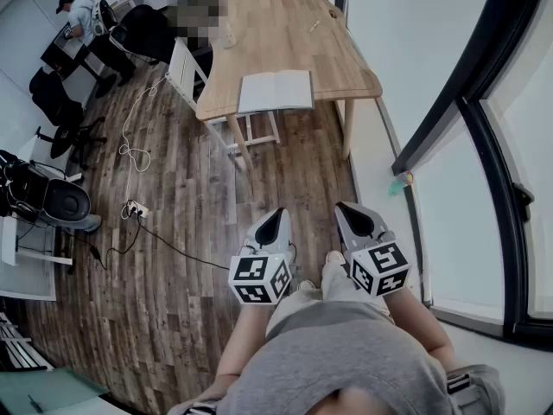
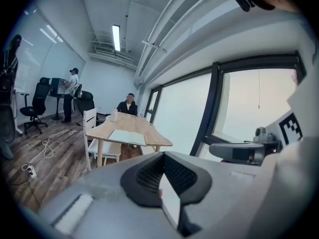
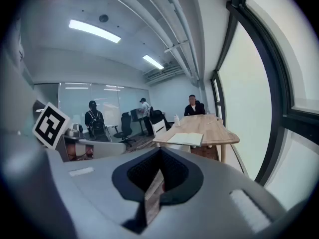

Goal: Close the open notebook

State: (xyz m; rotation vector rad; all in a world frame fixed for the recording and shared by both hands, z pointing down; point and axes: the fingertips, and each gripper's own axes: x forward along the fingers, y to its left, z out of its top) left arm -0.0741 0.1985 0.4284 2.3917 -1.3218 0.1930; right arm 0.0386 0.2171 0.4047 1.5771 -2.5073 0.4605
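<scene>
An open notebook (image 1: 275,91) with white pages lies flat at the near end of a wooden table (image 1: 337,59); it also shows far off as the notebook (image 2: 128,137) in the left gripper view and the notebook (image 3: 186,139) in the right gripper view. My left gripper (image 1: 274,225) and right gripper (image 1: 350,217) hang side by side in front of my body, well short of the table. Both have their jaws together with nothing between them.
A white chair (image 1: 192,74) stands at the table's left side. A cable and power strip (image 1: 136,208) lie on the wood floor. Glass wall panels (image 1: 484,171) run along the right. People are at the far desks and a person sits at the table's far end (image 3: 193,105).
</scene>
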